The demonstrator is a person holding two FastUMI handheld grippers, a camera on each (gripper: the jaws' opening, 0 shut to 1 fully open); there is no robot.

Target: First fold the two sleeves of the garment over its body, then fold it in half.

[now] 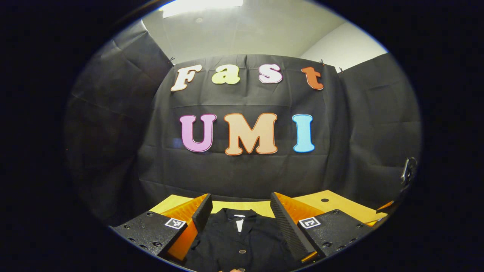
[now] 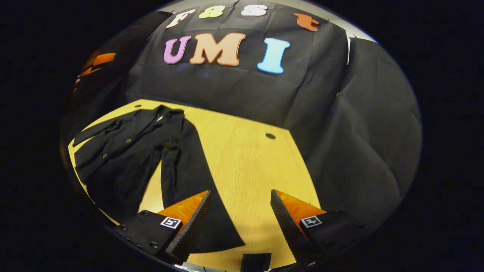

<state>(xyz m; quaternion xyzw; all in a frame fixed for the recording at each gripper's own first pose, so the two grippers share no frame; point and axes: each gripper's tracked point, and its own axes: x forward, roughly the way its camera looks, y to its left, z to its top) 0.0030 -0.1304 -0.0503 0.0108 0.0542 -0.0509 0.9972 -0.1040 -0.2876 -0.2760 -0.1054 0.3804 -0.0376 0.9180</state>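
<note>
A black garment [image 2: 124, 158] lay spread on the yellow worktop [image 2: 245, 162], collar toward the booth wall, one sleeve [image 2: 189, 177] stretched out beside its body. The left claw [image 1: 240, 223] hung released above the garment's collar [image 1: 239, 217]. The right claw [image 2: 240, 223] was released too, over the sleeve's end.

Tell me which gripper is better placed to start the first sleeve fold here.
Probably the right gripper: open, low over the yellow wooden table, with the black buttoned garment's long sleeve beside its finger. The left gripper, also open, faces the collar.
</note>
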